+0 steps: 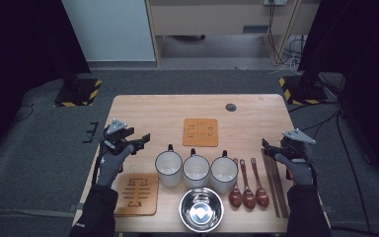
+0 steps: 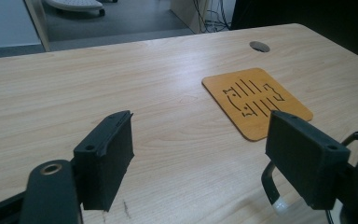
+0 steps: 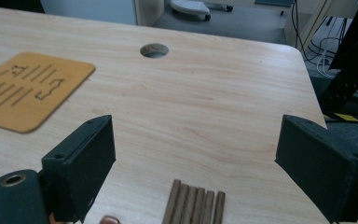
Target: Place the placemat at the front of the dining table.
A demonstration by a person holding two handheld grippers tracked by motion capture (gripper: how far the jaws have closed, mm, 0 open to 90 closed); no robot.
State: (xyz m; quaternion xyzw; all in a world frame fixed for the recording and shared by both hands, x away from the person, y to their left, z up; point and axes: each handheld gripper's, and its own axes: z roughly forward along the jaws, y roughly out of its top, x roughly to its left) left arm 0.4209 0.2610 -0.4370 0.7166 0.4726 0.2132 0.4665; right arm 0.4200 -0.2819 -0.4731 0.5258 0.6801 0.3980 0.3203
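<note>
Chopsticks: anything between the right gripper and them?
Nothing visible. In the right gripper view the chopsticks lie flat on bare table just ahead of the right gripper, whose jaws stand open and empty. In the high view the spoons lie beside the chopsticks, toward the mugs, off that path.

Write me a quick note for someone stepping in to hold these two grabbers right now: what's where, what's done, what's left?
Left gripper: open, empty, above the table's left edge.
Right gripper: open, empty, over the chopsticks.
On the table: three mugs in a row, steel bowl in front, three spoons, one coaster behind the mugs, another coaster at front left.
Done: nothing picked up.
Left: apparently everything; the chopsticks look likeliest first.
</note>
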